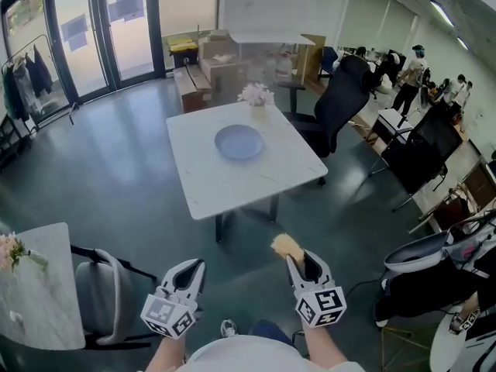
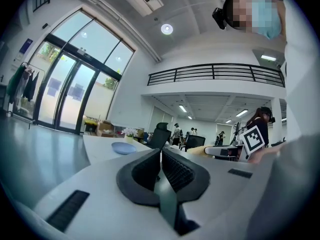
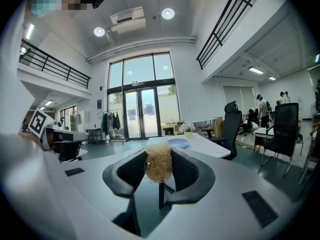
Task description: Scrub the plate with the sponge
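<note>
A pale blue plate (image 1: pixel 239 142) lies on the white table (image 1: pixel 201 184) ahead of me; it shows small in the left gripper view as plate (image 2: pixel 123 147) and in the right gripper view as plate (image 3: pixel 178 143). My right gripper (image 1: pixel 291 259) is shut on a yellow fibrous sponge (image 1: pixel 287 246), seen pinched between the jaws as sponge (image 3: pixel 158 162). My left gripper (image 1: pixel 194 268) is shut with nothing in it, its jaws meeting in the left gripper view (image 2: pixel 160 154). Both grippers are held low, well short of the table.
A vase of white flowers (image 1: pixel 256 94) stands at the table's far edge. Black office chairs (image 1: pixel 341 99) sit to the right, cardboard boxes (image 1: pixel 209 68) behind. A grey chair (image 1: pixel 105 297) and another white table (image 1: pixel 43 285) are at my left. People stand far right.
</note>
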The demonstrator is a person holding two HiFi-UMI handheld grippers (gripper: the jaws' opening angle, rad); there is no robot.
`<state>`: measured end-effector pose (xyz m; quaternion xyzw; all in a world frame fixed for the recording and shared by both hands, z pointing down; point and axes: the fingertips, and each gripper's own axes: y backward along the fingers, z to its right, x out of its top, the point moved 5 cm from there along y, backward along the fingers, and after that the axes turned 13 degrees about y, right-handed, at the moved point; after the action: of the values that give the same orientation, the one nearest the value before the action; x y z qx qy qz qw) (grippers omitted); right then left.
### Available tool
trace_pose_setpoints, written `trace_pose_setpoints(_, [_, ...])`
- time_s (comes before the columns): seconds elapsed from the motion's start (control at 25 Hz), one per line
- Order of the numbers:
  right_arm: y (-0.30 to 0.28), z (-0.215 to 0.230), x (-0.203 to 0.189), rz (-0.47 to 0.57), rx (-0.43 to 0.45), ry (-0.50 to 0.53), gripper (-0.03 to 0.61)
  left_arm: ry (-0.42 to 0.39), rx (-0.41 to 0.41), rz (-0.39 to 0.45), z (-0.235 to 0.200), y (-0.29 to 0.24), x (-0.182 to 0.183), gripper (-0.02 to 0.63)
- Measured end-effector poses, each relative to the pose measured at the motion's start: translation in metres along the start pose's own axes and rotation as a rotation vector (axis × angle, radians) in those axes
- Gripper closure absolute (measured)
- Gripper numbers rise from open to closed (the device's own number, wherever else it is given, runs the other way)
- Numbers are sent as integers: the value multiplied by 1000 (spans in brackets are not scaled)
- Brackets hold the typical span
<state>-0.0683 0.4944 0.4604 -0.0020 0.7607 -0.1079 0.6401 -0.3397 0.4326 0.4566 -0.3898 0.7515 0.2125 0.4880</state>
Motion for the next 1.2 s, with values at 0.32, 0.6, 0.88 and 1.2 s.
trace_pose_setpoints(0.32, [-8,13,-12,-33,-42,-36,436,30,7,-27,-20,-21,-1,575])
trace_pose_setpoints(0.6, [-37,53,-17,-23,-26,-37,436,24,18,-33,-19,-69,-2,575])
trace_pose_setpoints(0.88, [-78,110,-21,-14,56,-27,436,24,73,-5,-9,-132,4,575])
trace_pose_setpoints(1.2, [-116,160,-29,8,156,-9,436,29,153,31,1,-182,0,575])
